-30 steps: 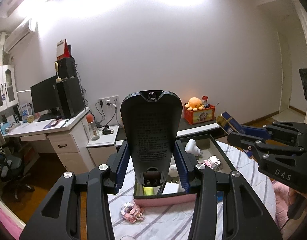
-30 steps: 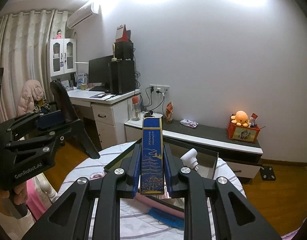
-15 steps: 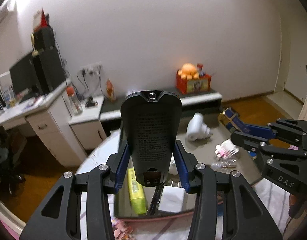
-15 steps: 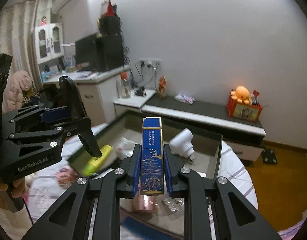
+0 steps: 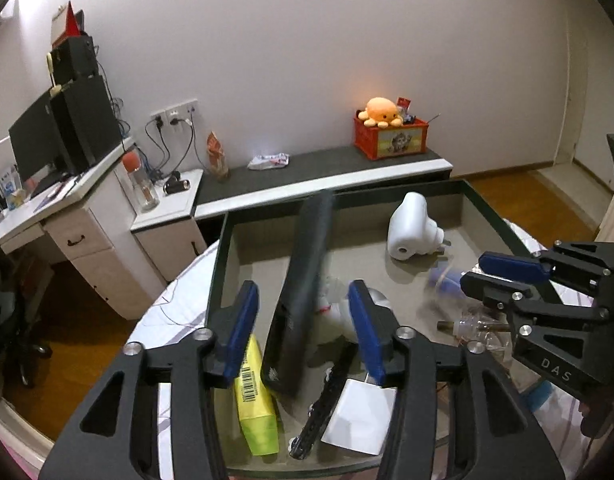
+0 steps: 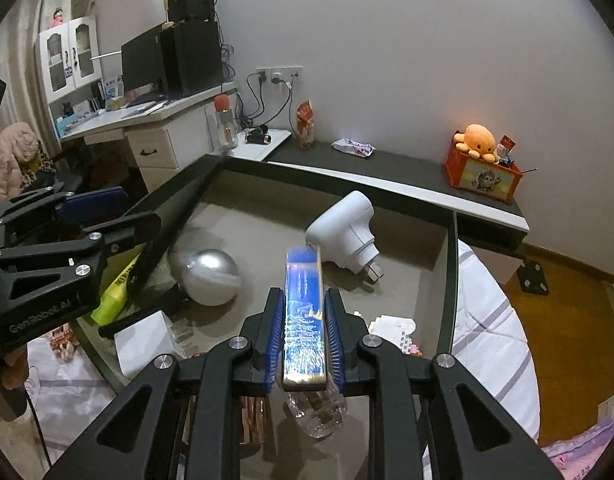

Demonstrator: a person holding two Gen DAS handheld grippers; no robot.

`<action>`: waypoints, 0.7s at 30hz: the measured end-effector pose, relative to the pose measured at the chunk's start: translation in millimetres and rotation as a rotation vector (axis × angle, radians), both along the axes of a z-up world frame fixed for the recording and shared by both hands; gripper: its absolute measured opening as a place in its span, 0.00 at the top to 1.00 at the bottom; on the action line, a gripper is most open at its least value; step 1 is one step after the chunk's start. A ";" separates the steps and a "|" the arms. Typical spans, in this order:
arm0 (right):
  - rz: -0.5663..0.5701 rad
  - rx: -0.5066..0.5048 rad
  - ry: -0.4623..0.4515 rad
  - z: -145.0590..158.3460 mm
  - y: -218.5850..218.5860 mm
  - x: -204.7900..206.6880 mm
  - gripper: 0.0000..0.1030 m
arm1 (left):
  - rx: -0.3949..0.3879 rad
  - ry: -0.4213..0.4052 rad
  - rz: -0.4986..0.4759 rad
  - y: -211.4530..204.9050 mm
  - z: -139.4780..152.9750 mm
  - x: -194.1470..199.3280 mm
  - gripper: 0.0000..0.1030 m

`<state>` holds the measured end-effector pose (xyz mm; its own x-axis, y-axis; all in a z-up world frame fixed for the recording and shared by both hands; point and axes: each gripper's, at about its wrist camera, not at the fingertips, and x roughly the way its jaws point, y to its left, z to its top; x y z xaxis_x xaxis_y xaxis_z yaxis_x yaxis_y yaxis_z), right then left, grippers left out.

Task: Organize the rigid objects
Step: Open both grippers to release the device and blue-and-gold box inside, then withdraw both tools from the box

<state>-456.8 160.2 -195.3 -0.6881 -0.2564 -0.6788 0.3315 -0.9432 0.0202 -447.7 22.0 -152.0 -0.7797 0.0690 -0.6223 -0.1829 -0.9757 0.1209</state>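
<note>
A dark-rimmed tray (image 5: 223,264) with a grey floor lies below both grippers. My left gripper (image 5: 303,284) hangs over its near left part, jaws opening. A long black slab (image 5: 303,280) leans blurred between the pads, with a gap on each side and its low end down in the tray. My right gripper (image 6: 305,292) is opening too. The blue and gold box (image 6: 303,312) between its pads is blurred and tipping forward. The left wrist view shows the right gripper (image 5: 473,270) with that blue box (image 5: 447,278) at its tips.
In the tray lie a white plug adapter (image 6: 343,228), a silver ball (image 6: 213,276), a yellow-green box (image 5: 255,408), a white box (image 5: 359,416), a black stick (image 5: 327,396) and clear plastic (image 6: 319,412). A striped cloth (image 6: 487,320) covers the table. A low bench (image 5: 323,168) stands behind.
Both grippers came down over the tray. The left jaws widened and the upright black slab tipped forward out of the grip. The blue box began sliding forward between the right pads.
</note>
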 end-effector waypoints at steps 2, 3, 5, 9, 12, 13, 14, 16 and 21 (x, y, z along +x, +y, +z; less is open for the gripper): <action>-0.016 0.002 0.021 6.3 2.9 4.9 0.47 | -0.025 0.033 0.009 -2.2 5.3 1.3 0.28; -0.022 0.002 0.037 11.0 3.7 9.2 0.43 | -0.040 0.054 0.015 -3.8 9.5 4.8 0.18; -0.025 -0.004 0.070 21.5 4.7 18.8 0.38 | -0.060 0.090 0.021 -6.4 18.0 15.6 0.12; -0.046 -0.020 0.171 50.9 9.1 51.4 0.23 | -0.068 0.167 0.048 -11.6 43.5 51.3 0.00; -0.048 -0.043 0.248 73.2 10.4 79.9 0.21 | -0.057 0.229 0.088 -21.2 63.5 85.0 0.00; -0.047 -0.050 0.279 82.9 10.7 94.4 0.21 | -0.047 0.243 0.093 -25.0 68.3 96.5 0.00; -0.048 -0.052 0.301 89.1 10.1 104.1 0.21 | -0.038 0.256 0.096 -27.8 72.1 106.6 0.00; -0.048 -0.053 0.345 100.4 7.6 123.8 0.20 | -0.031 0.284 0.108 -32.8 79.5 130.8 0.00; -0.048 -0.065 0.437 120.2 2.5 172.6 0.17 | 0.008 0.339 0.128 -46.4 91.3 184.4 0.00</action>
